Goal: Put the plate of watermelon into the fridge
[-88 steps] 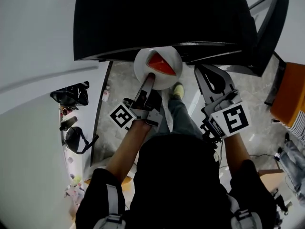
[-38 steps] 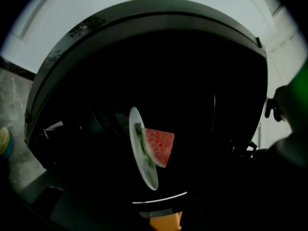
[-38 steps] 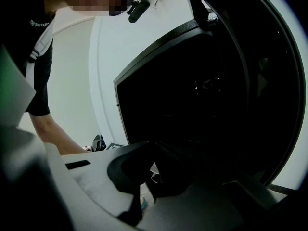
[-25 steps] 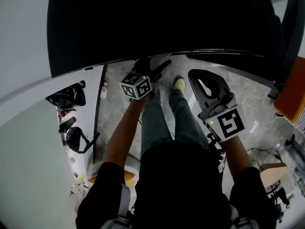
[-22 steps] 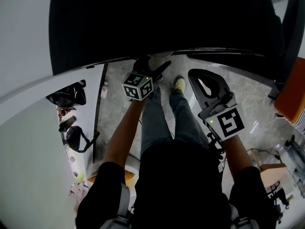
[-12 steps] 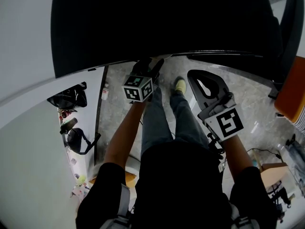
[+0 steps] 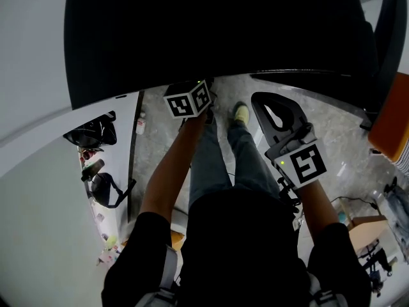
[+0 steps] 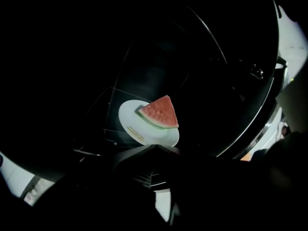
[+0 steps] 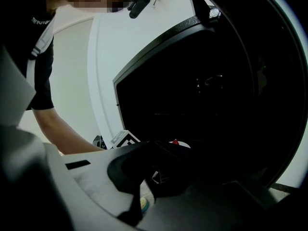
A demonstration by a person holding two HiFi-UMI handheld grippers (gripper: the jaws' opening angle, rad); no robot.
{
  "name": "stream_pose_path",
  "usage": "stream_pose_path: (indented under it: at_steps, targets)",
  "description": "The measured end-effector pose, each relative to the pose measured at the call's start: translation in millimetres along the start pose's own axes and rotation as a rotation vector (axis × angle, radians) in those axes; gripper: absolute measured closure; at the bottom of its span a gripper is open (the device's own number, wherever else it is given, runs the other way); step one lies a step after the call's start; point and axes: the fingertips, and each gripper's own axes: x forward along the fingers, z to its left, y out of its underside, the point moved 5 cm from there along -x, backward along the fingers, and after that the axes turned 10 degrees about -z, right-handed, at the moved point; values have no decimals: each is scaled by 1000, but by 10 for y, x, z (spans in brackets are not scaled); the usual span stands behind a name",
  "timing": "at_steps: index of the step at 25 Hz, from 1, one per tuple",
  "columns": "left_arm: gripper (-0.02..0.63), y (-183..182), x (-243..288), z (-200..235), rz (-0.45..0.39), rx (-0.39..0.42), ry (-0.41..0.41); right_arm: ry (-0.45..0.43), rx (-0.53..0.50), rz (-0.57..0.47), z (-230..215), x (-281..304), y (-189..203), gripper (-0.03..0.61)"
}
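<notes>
A white plate (image 8: 139, 129) with a red watermelon wedge (image 8: 161, 113) rests on a wire shelf inside the dark fridge (image 7: 217, 31). My left gripper (image 8: 155, 149) is shut and holds nothing, its tips just short of the plate's near rim. In the head view only its marker cube (image 7: 188, 99) shows, at the fridge's front edge. My right gripper (image 7: 263, 102) hangs shut and empty in front of the fridge, to the right of the left one. Past its jaws in the right gripper view, a sliver of the watermelon wedge (image 9: 174, 142) shows.
The fridge's open door (image 7: 386, 24) stands at the right. An orange chair (image 7: 391, 123) is beside it. Dark bags (image 7: 92, 130) lie by the white wall at the left. The person's legs and a shoe (image 7: 241, 112) are on the grey floor below.
The plate was held outside the fridge by the left gripper and is now gone from the head view. The left gripper's cube has turned and moved up to the fridge edge. The right gripper is still.
</notes>
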Motion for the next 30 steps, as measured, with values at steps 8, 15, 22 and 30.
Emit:
stream_pose_path:
  at_steps: [8,15,22,30]
  targets:
    - [604,-86,68,-27,-4,-7,-4,21,-13,3,-42,-89,-51,565]
    - [604,-206,-330,-258,-49,77,67,13,-45,-14,-83,-306,-302,565]
    - [603,-403,-935,-711,-105,257,153,53,-108,-33,-164,-626,-638,565]
    - [603,-599,-1827,-1090,-213,305,148,91,-33,-14,-130,-1098,-706,565]
